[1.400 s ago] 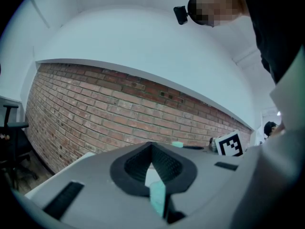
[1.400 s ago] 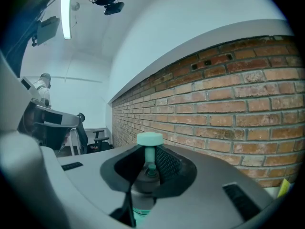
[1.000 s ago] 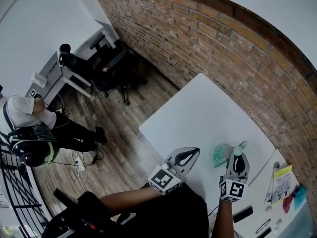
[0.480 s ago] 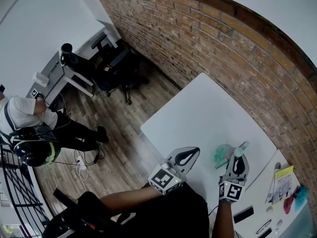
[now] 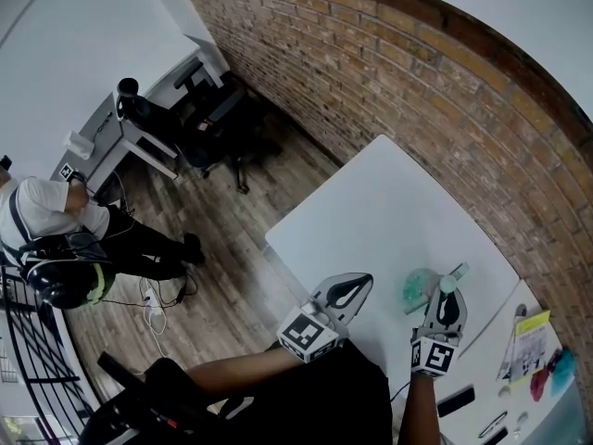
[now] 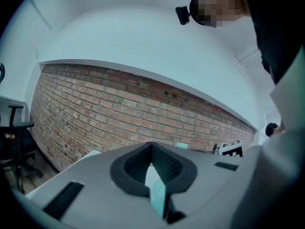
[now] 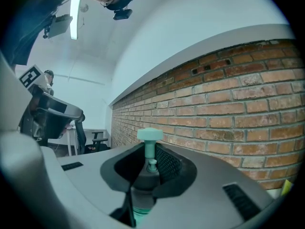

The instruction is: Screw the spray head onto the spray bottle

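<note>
- The left gripper (image 6: 151, 147) has its jaws pressed together. A pale teal sliver shows low in the seam, but what it is cannot be told. The gripper hangs over the near edge of the white table (image 5: 371, 202), apart from the bottle, and takes no part in the work.
- The spray bottle (image 5: 416, 291), translucent teal, lies between the two grippers, just left of the right gripper's tips.
- The right gripper (image 5: 449, 286) is clamped narrowly on the dark collar of the spray head (image 7: 150, 147), with the teal stem and cap rising above the jaws.
- The head appears to be seated on the bottle's neck. Whether the thread is fully tight cannot be told, so a last tightening and the release probably remain.
</note>
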Demonstrator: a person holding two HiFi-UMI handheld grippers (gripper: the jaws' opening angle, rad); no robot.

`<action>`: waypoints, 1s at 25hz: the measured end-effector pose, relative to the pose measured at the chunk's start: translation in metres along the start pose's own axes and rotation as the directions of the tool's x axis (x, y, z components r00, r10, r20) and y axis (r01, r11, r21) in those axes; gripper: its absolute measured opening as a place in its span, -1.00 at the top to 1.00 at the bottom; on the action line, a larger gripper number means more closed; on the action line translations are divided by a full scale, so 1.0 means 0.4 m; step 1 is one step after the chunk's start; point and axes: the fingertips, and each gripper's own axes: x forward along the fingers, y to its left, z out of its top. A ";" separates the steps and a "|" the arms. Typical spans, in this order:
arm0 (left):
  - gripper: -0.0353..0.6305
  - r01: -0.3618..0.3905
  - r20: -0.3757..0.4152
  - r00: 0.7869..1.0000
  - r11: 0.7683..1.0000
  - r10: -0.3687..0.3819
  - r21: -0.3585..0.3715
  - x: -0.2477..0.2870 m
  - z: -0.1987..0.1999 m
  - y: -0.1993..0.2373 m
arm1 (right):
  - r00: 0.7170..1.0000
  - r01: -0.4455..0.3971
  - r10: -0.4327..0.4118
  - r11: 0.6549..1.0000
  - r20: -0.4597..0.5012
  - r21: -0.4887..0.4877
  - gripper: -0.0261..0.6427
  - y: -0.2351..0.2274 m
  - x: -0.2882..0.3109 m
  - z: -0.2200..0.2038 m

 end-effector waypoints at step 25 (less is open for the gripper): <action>0.89 0.040 0.022 0.999 0.999 -0.040 0.014 -0.012 0.014 -0.028 | 0.999 0.007 -0.006 0.999 -0.036 0.039 0.57 0.000 -0.036 -0.017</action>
